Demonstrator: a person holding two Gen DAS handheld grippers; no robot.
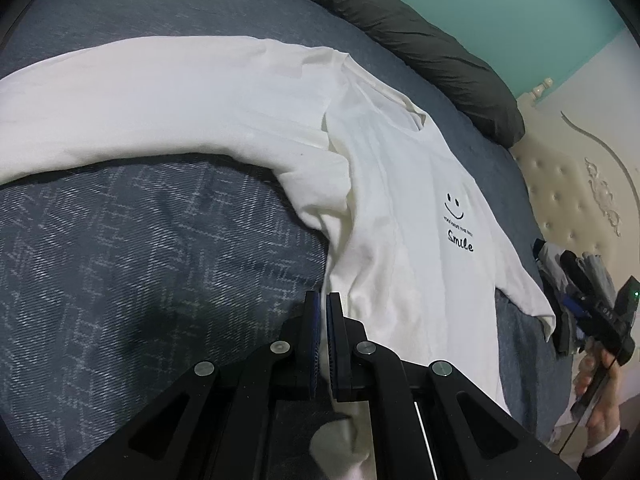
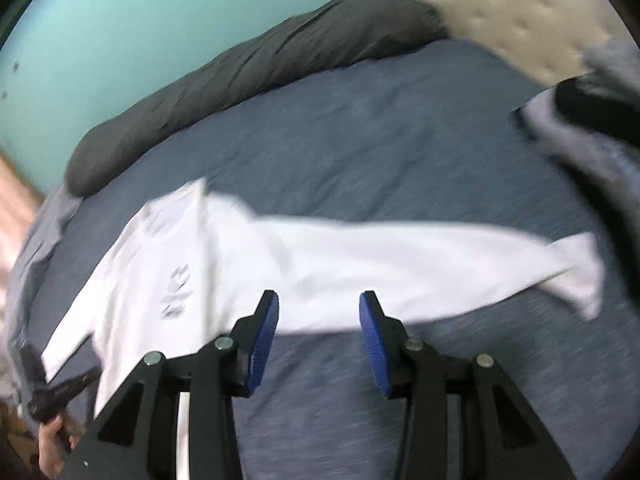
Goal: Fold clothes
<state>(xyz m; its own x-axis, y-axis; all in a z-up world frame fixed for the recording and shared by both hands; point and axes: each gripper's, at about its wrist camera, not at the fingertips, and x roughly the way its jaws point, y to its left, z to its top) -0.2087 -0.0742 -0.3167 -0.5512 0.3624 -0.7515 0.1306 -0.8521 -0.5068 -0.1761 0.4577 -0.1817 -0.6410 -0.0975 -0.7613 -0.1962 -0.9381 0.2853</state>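
Pinching white shirt hem at lower centre, left gripper pressed together; right gripper spread, lower centre, above blue bedspread.

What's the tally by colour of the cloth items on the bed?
White: 1, the long-sleeved cotton T-shirt printed "Smile"
Dark grey: 1, the rolled duvet along the wall
Mixed grey and black: 1 heap of clothes by the headboard, pieces not separable
Total: 3

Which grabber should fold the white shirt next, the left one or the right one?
Probably the left. The left gripper is shut at the hem edge of the white shirt, seemingly pinching it already. The right gripper is open, hovering above the bed, holding nothing.
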